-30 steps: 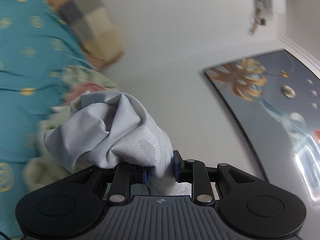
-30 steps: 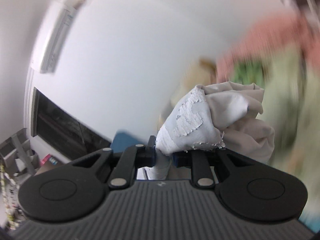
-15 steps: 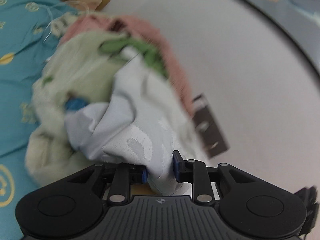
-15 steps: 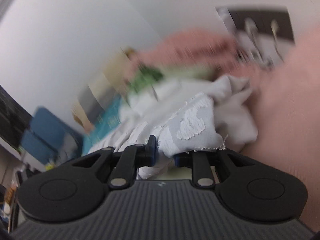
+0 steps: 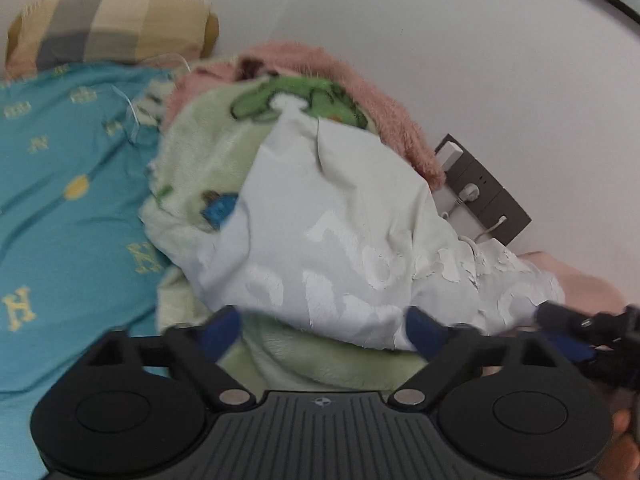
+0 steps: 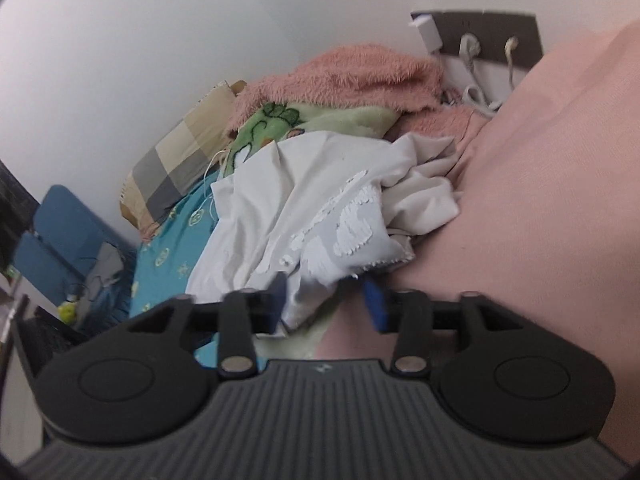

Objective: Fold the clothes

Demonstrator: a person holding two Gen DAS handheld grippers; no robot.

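Observation:
A crumpled white garment with a cracked white print (image 5: 336, 240) lies on a pale green fleece blanket (image 5: 200, 168) on the bed. It also shows in the right wrist view (image 6: 304, 208). My left gripper (image 5: 324, 330) is open, its blue pads just in front of the garment's near edge, holding nothing. My right gripper (image 6: 328, 300) is open too, its pads on either side of the garment's printed corner without pinching it. The right gripper's fingers (image 5: 576, 332) show at the right edge of the left wrist view.
A fluffy pink blanket (image 6: 352, 76) lies behind the green one against the white wall. A teal patterned sheet (image 5: 68, 208) and a checked pillow (image 5: 108, 28) lie left. A pink sheet (image 6: 540, 200) covers the right. A wall socket panel with plugs (image 5: 484, 196) is close behind the pile.
Both grippers swung down from the wall toward the bed with the white garment, then opened and let it go. It now lies spread on the blankets.

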